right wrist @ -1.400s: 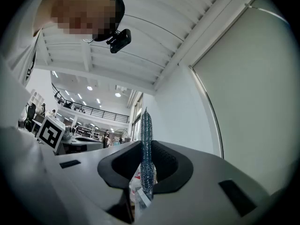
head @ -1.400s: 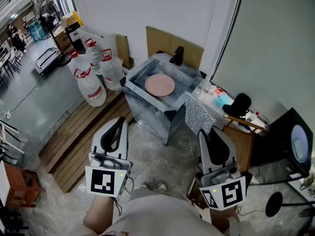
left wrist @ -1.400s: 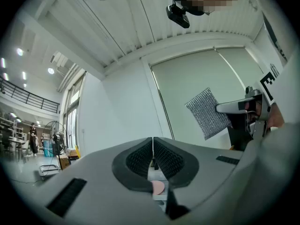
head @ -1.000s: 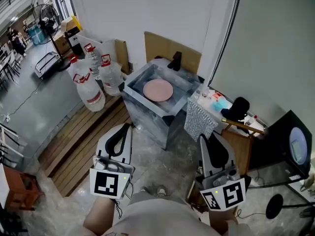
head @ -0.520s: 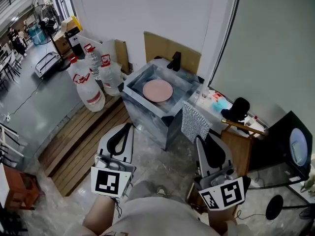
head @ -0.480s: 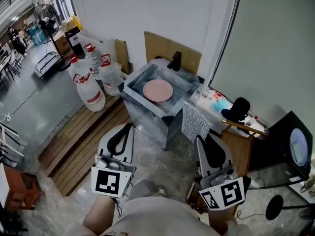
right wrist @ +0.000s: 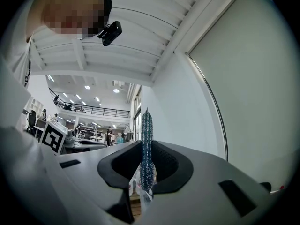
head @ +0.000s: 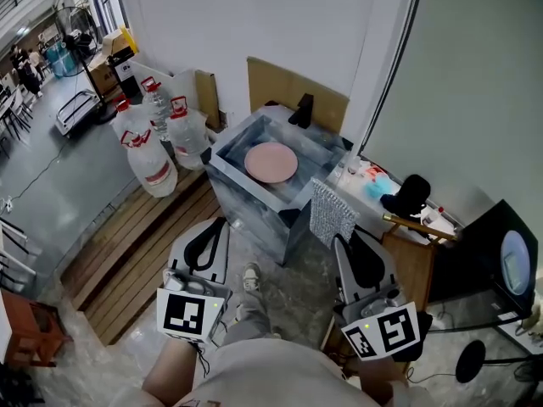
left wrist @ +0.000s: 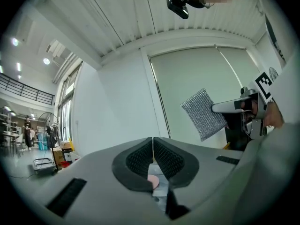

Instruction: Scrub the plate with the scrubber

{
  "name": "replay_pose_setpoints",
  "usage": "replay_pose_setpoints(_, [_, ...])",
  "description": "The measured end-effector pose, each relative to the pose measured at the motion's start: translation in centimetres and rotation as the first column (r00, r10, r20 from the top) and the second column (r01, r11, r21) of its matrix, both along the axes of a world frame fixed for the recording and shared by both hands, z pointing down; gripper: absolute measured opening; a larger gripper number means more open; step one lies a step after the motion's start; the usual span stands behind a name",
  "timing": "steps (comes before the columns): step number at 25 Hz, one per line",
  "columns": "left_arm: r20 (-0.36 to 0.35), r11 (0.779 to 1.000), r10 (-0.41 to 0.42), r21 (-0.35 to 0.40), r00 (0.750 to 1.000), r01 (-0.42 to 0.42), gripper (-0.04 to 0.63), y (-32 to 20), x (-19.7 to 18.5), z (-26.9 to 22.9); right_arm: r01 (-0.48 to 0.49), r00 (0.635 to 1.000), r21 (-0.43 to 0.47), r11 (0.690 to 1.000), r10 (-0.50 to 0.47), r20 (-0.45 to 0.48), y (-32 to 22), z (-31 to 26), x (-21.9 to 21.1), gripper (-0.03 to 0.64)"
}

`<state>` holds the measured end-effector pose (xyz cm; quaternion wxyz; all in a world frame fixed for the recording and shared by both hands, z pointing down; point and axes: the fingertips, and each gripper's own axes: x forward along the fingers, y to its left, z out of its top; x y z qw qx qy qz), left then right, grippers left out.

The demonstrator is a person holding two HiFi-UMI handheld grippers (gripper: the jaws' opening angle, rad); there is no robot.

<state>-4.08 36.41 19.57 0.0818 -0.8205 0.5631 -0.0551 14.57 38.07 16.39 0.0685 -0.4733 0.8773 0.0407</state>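
Note:
A pink plate [head: 271, 161] lies flat in a grey metal sink [head: 227, 173] ahead of me, and it shows small between the left jaws in the left gripper view [left wrist: 153, 181]. My right gripper [head: 349, 237] is shut on a silver mesh scrubber [head: 332, 211], which stands edge-on between its pads in the right gripper view [right wrist: 146, 149] and also shows in the left gripper view [left wrist: 203, 112]. My left gripper [head: 218, 225] is shut with nothing between its pads. Both grippers are short of the sink, above the floor.
Large water bottles [head: 157, 145] stand left of the sink beside wooden slats [head: 127, 253]. Cardboard [head: 280, 87] leans on the wall behind. A cluttered side table [head: 407, 219] and a black tap [head: 303, 111] are near the sink. My foot [head: 249, 280] is on the floor.
Both grippers have drifted towards the sink and slightly lower. The scrubber has moved with the right gripper. A foot has stepped forward on the floor.

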Motion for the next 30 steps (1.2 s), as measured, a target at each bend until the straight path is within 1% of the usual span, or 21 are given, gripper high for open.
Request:
replay_pose_setpoints(4, [-0.005,1.000,0.023,0.016,1.000,-0.023,0.023,-3.3,-0.6,0.6,-0.004,1.000,-0.002,1.000,0.004,-0.023,-2.9,0.2,-0.7,0.094])
replay_pose_setpoints(7, [-0.030,0.999,0.030,-0.014,0.999,-0.031,0.023,-6.2,-0.8,0.8,-0.010,0.999,-0.018,1.000,0.009,-0.034,-5.7,0.6,-1.2,0.094])
replay_pose_setpoints(11, [-0.037,0.998,0.048,-0.030,0.998,-0.050,0.023,-10.8,-1.3,1.2,-0.021,0.999,-0.044,0.999,0.019,-0.050,-10.2,1.3,-2.1,0.094])
replay_pose_setpoints(18, [-0.014,0.996,0.078,-0.046,0.997,-0.079,0.023,-20.1,-3.8,1.6,-0.026,0.998,-0.103,0.994,0.021,-0.051,-19.4,2.3,-5.0,0.095])
replay_pose_setpoints(21, [-0.022,0.993,0.080,-0.086,0.997,-0.082,0.023,-24.3,-5.0,2.1,-0.021,0.999,-0.130,0.991,0.014,-0.051,-23.6,2.7,-6.5,0.095])
replay_pose_setpoints(24, [0.018,0.991,0.121,-0.068,0.992,-0.119,0.023,-28.8,-6.3,2.8,-0.017,0.999,-0.156,0.988,0.009,-0.051,-27.8,3.0,-8.2,0.095])
replay_pose_setpoints(27, [0.009,0.986,0.129,-0.108,0.992,-0.127,0.023,-32.8,-7.5,3.6,-0.021,0.999,-0.181,0.983,0.011,-0.052,-31.9,3.6,-9.7,0.095])
replay_pose_setpoints(30, [0.018,0.981,0.153,-0.120,0.988,-0.150,0.023,-36.4,-8.7,4.7,-0.025,0.998,-0.202,0.979,0.015,-0.053,-35.4,4.3,-11.2,0.095])
